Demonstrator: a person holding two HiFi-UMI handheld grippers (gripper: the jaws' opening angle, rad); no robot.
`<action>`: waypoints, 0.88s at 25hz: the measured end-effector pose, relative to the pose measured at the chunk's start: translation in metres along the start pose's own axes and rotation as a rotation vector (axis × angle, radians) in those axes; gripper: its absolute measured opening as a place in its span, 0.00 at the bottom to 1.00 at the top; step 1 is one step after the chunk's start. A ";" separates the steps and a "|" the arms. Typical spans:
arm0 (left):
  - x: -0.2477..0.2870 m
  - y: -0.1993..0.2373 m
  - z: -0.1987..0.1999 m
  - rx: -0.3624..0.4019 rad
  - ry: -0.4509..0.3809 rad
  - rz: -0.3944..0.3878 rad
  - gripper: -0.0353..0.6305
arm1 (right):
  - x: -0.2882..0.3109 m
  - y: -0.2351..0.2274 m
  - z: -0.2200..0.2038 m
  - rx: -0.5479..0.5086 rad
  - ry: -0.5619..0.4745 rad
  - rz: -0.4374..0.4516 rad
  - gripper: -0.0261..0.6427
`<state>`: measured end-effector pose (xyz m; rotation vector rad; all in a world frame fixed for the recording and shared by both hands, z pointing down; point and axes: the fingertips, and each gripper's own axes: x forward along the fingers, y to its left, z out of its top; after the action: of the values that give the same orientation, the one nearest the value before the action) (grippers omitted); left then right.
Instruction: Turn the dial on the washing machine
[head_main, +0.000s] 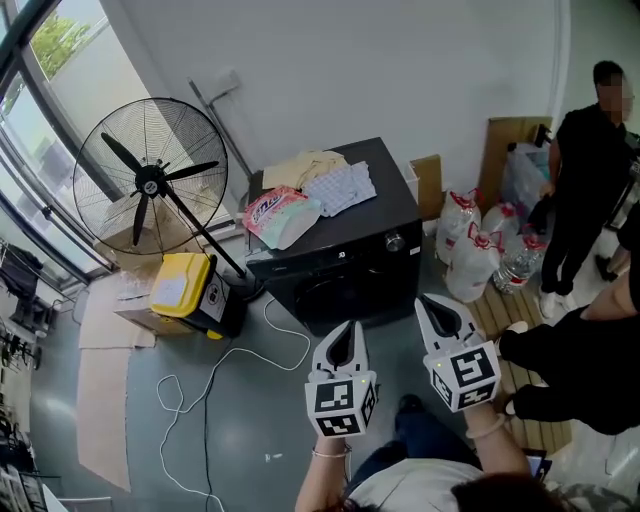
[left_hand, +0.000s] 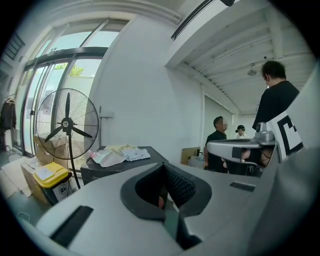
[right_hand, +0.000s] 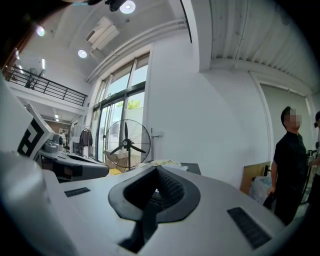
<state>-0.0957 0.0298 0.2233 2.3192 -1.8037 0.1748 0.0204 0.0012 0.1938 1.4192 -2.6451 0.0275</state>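
Note:
The black washing machine (head_main: 340, 265) stands against the white wall, and its silver dial (head_main: 394, 241) is on the front panel at the upper right. Folded cloths and a plastic pack (head_main: 282, 215) lie on its lid. My left gripper (head_main: 348, 327) is shut and empty, held in the air short of the machine's front. To its right my right gripper (head_main: 429, 301) is also shut and empty, below and a little right of the dial, apart from it. The machine's lid (left_hand: 125, 159) shows beyond my left gripper (left_hand: 162, 166) and, only as an edge, past my right gripper (right_hand: 156, 169).
A large pedestal fan (head_main: 150, 185) stands left of the machine, with a yellow box (head_main: 184, 288) at its foot. A white cable (head_main: 215, 385) loops over the floor. Filled plastic bags (head_main: 468, 250) sit right of the machine, and a person in black (head_main: 590, 180) stands at the far right.

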 end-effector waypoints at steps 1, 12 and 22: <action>-0.005 0.000 0.002 0.001 -0.003 -0.002 0.07 | -0.004 0.003 0.003 -0.002 -0.005 0.001 0.08; -0.047 -0.015 0.020 0.014 -0.047 -0.021 0.07 | -0.042 0.024 0.030 -0.015 -0.063 -0.002 0.08; -0.069 -0.024 0.032 0.026 -0.071 -0.022 0.07 | -0.066 0.031 0.045 -0.029 -0.085 -0.003 0.08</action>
<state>-0.0908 0.0932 0.1755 2.3908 -1.8177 0.1151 0.0253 0.0693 0.1424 1.4459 -2.6994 -0.0724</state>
